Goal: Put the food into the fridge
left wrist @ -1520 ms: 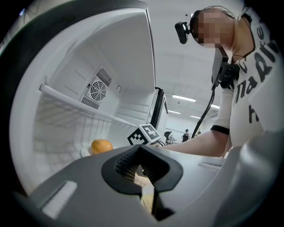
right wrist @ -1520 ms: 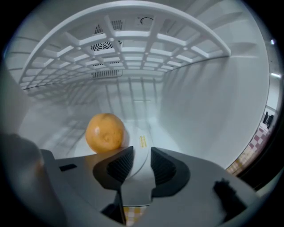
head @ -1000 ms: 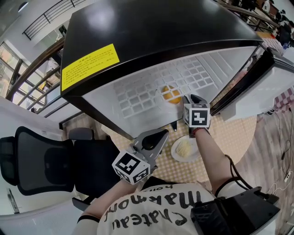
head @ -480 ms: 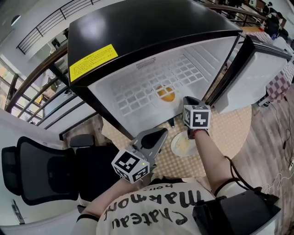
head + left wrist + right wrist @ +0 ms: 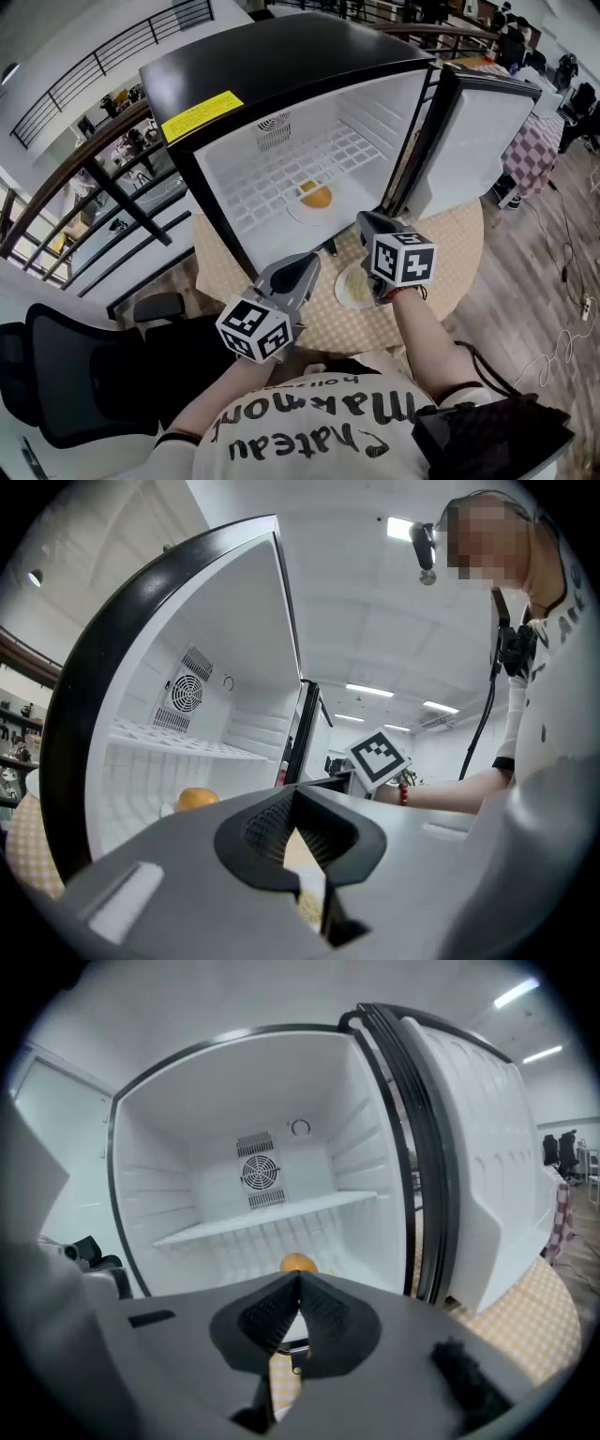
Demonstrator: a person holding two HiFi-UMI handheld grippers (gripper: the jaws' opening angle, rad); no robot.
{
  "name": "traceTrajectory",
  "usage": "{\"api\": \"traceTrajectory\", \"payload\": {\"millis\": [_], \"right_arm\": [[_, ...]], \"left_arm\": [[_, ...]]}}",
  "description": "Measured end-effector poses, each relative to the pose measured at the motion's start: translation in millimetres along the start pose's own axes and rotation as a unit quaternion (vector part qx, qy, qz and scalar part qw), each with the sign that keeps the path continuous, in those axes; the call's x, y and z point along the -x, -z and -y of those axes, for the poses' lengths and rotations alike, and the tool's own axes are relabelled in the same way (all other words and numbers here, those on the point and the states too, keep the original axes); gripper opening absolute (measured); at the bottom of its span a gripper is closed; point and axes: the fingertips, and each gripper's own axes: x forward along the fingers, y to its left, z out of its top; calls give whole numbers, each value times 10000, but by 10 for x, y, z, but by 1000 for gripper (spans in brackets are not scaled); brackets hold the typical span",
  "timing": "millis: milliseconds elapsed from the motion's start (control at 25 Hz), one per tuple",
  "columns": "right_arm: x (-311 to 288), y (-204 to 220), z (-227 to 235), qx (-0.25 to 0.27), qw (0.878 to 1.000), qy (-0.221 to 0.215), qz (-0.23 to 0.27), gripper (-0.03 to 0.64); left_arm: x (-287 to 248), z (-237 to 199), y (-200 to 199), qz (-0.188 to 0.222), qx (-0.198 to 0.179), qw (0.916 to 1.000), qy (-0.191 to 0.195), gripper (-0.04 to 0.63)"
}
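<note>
An orange (image 5: 316, 196) rests on a white plate (image 5: 298, 212) on the floor of the open mini fridge (image 5: 281, 56); it also shows as the orange (image 5: 198, 799) and the orange (image 5: 297, 1263). A second plate of pale yellow food (image 5: 349, 286) sits on the checked table in front of the fridge. My right gripper (image 5: 361, 220) hangs just above that plate, outside the fridge mouth. Its jaws have just been closing and now meet with nothing between them, right gripper (image 5: 299, 1281). My left gripper (image 5: 307, 262) is shut and empty to the left, left gripper (image 5: 293, 794).
The fridge door (image 5: 469, 141) stands wide open on the right. The round table (image 5: 441, 253) carries a checked cloth. A black office chair (image 5: 84, 375) stands at the lower left, and a railing runs behind the fridge.
My right gripper has drawn back out of the fridge, away from the orange's plate, and risen. The orange stays inside. The left gripper has shifted slightly.
</note>
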Motion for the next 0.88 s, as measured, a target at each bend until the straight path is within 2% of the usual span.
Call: {"api": "traceTrajectory", "payload": {"millis": [320, 480, 680, 880], "right_arm": [[687, 24, -184, -130, 9984, -434, 348, 15], [1067, -24, -7, 55, 9979, -464, 443, 15], [1481, 3, 306, 251, 9977, -565, 285, 15], [1810, 140, 572, 286, 9969, -712, 170, 15]], "left_arm": [[101, 263, -18, 195, -115, 9997, 107, -2], [36, 478, -43, 273, -146, 9995, -76, 0], [-113, 815, -57, 504, -3, 9978, -438, 0], [-241, 1192, 32, 603, 39, 9962, -631, 0]]}}
